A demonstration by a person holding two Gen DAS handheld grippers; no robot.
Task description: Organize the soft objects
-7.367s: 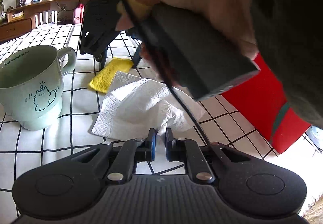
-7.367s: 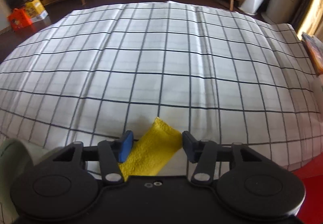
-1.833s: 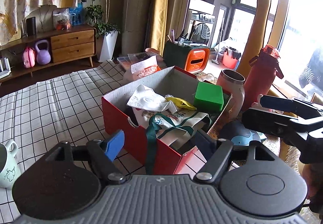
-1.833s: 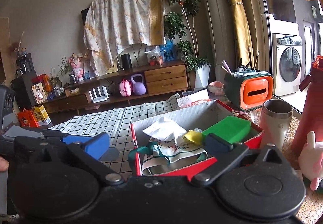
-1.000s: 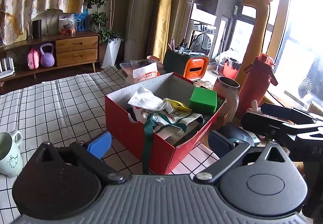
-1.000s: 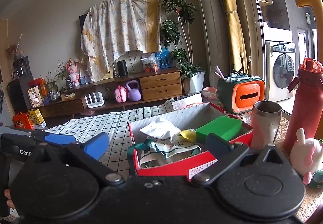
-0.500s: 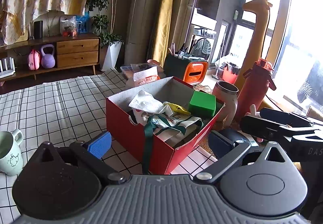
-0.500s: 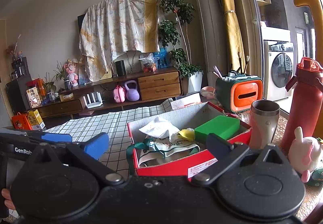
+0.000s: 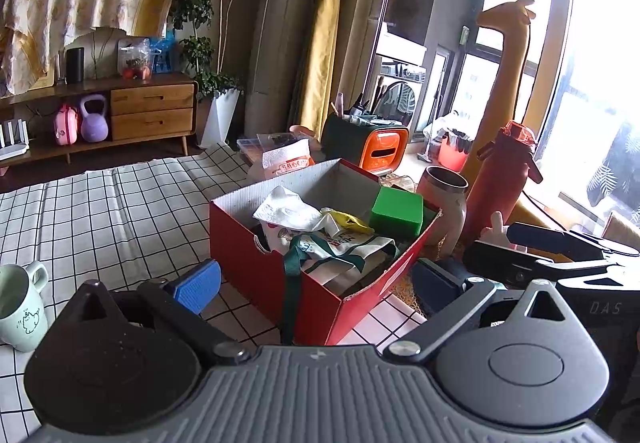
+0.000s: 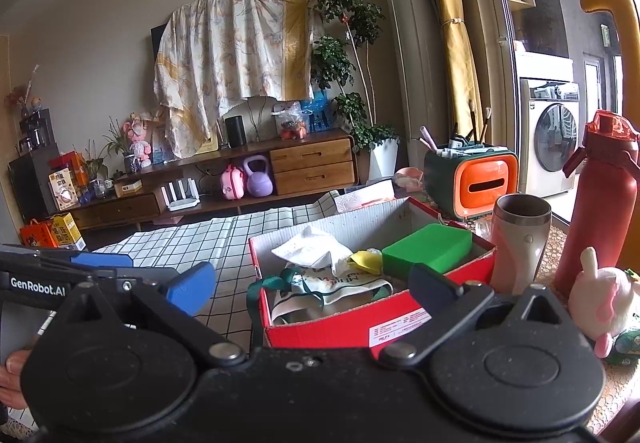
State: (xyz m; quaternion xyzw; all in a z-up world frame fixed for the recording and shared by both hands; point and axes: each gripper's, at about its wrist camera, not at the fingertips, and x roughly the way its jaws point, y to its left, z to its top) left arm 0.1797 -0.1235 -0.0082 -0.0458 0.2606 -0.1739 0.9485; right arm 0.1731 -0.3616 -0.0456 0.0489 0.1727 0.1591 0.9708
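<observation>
My left gripper (image 9: 316, 281) and right gripper (image 10: 310, 283) hang before the red box (image 9: 256, 263), jaws wide apart, empty. Inside it: green sponge (image 9: 396, 207), crumpled tissue (image 9: 288, 209), tote bag (image 9: 340, 251).

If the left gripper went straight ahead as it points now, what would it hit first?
Most likely the red box: its near corner sits between the open fingers of the left gripper. Depth is unclear.

A wooden sideboard (image 10: 280, 171) lines the grey wall; daylight floods the window (image 9: 600, 83).
</observation>
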